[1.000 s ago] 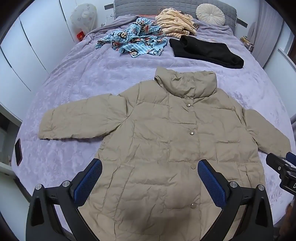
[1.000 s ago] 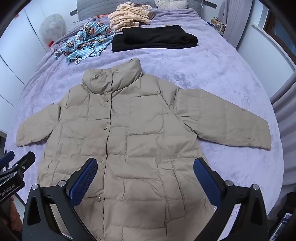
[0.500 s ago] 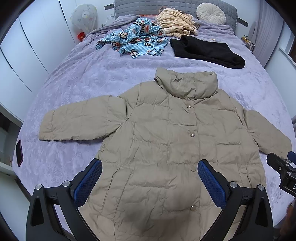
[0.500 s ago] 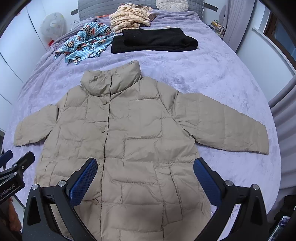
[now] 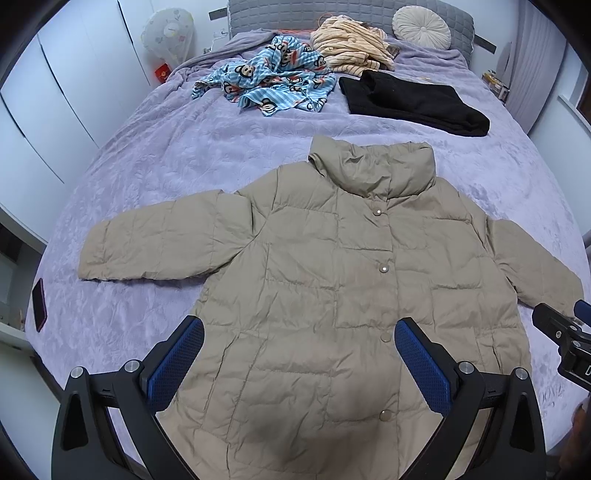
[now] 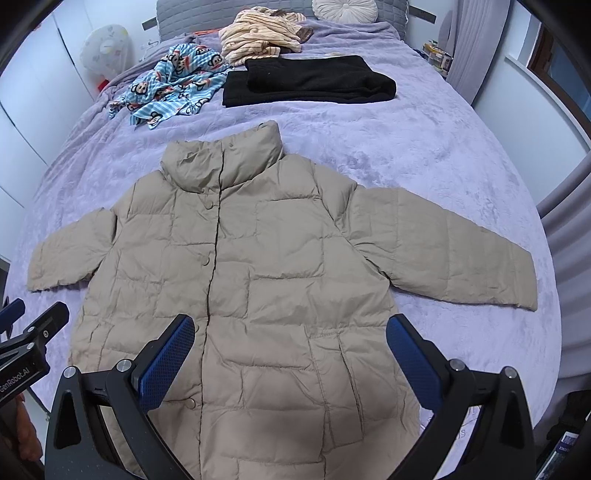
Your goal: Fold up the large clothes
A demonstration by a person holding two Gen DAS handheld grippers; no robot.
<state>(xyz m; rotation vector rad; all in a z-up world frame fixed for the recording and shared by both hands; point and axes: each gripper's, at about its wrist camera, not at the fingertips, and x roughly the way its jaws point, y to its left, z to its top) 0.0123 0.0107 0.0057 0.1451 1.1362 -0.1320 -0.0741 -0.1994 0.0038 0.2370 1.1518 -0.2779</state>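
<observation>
Over near edge of bed [image 5: 155, 173], left gripper [image 5: 299, 354] and right gripper [image 6: 290, 352] barely shifted since a second earlier; jaws of both wide open, empty; jacket [image 5: 351, 288] lay flat, unfolded; folding not begun.

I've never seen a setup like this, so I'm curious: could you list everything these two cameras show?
Puffer jacket: one, beige, spread flat on the near half of the bed.
Bedspread: one, lilac, covers the bed.
Black garment: one, folded, beyond the collar.
Monkey-print garment: one, blue, crumpled, far left.
Striped garment: one, cream, by the headboard.
Round cushion: one, pale, by the headboard.
Phone: one, dark, left bed edge.
Left claw: blue pads, open above the hem.
Right claw: blue pads, open above the hem.
</observation>
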